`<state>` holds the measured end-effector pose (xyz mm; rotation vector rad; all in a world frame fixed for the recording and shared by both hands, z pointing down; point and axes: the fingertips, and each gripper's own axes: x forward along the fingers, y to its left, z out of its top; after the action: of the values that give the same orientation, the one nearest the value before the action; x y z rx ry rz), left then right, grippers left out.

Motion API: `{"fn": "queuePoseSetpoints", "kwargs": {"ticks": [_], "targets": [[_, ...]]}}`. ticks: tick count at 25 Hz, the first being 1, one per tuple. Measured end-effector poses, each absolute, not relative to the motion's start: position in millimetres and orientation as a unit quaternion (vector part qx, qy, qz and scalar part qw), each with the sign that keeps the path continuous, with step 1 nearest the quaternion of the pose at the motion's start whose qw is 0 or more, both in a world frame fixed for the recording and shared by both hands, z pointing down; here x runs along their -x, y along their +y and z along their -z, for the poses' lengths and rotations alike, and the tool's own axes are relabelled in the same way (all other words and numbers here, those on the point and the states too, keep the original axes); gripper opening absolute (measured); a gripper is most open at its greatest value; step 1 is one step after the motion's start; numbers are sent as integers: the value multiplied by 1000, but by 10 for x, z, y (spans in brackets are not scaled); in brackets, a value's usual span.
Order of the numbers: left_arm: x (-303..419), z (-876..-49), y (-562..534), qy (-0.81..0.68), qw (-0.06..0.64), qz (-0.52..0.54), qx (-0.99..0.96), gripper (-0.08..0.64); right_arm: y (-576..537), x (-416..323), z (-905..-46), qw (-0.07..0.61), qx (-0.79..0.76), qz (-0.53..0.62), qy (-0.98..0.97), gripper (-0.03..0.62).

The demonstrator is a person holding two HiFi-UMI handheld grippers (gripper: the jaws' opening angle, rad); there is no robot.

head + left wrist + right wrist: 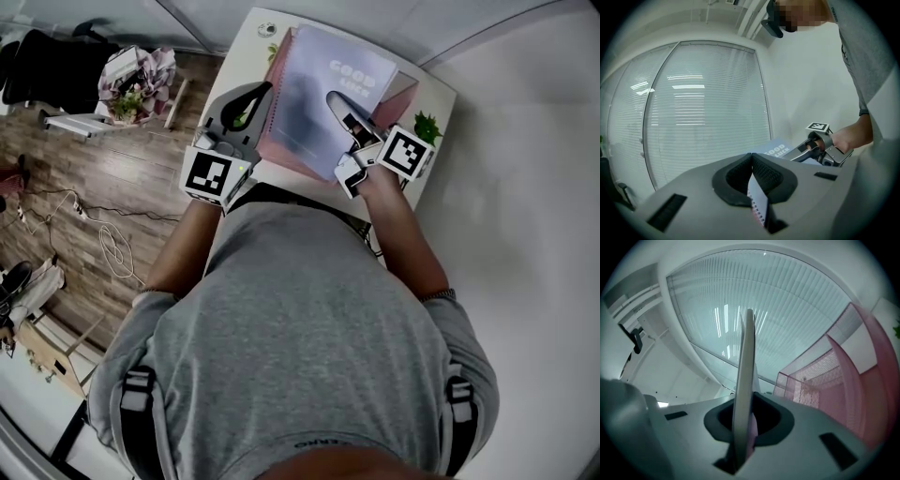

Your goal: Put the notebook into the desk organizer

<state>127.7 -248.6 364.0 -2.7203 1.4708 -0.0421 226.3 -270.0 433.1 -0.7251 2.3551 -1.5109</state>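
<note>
This looks like an office-type room. A small white desk (246,58) carries a pink mesh desk organizer (818,376) and a little green potted plant (427,125). A wide window is covered by horizontal blinds (708,103), and the wall (801,84) beside it is plain white. The floor (131,178) is wood-look planking, with loose cables (111,246) trailing across it.

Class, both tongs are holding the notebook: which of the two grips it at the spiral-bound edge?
The left tongs: the wire spiral of the notebook shows between their jaws. The right tongs clamp a plain edge with no spiral.
</note>
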Motion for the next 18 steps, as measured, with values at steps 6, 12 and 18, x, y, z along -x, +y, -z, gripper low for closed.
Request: {"fn": "queuePoseSetpoints", "kwargs": {"ticks": [6,12,18], "targets": [[-1256,-3703,-2522,468,28,20,883,20,-2718,-2164,-4497,121,249,548,789,41],[-1330,-3663,-2558,456,24,12,890,20,-2724,-2198,-4561,112,261,560,778,41],[-1379,-3683,-2588,441,19,5,897,20,-2712,-2221,-4670,91,280,564,771,41]]}}
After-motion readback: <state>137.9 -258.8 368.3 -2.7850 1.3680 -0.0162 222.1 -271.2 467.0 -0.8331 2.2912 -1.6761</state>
